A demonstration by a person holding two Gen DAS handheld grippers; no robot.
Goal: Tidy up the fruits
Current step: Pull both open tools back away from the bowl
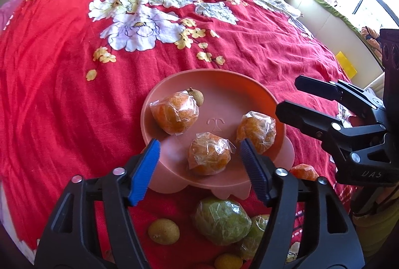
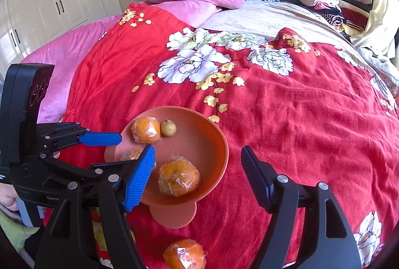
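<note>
I have both grippers hanging over a salmon-pink plastic bowl (image 1: 224,89) with a scalloped rim, which sits in the lower middle of both frames on a crinkled red bedspread (image 1: 62,107) printed with white and yellow flowers. My left gripper (image 1: 199,149) stands partly open with nothing pinched: its ribbed blue pads flank a cellophane-wrapped orange (image 1: 209,155) that lies on the bowl's near floor, and I see a gap on either side of it. My right gripper (image 2: 198,154) is likewise spread wide and empty, one ribbed blue pad over the bowl's left part and the other finger out over bare cloth to the right. In the left wrist view two more wrapped oranges rest in the bowl, one at its upper left (image 1: 174,112) and one at its right (image 1: 256,132), each with a pebbled rind under glossy, creased film. A small, round, tan longan (image 1: 195,95) touches the upper-left orange from behind. Below the bowl, at the bottom of the left wrist frame, lie two dull green wrapped fruits (image 1: 222,220), pressed side by side, with two more longans (image 1: 163,231) on the cloth close by. Another wrapped orange (image 2: 185,255) lies on the bedspread at the bottom of the right wrist frame, apart from the bowl.
</note>
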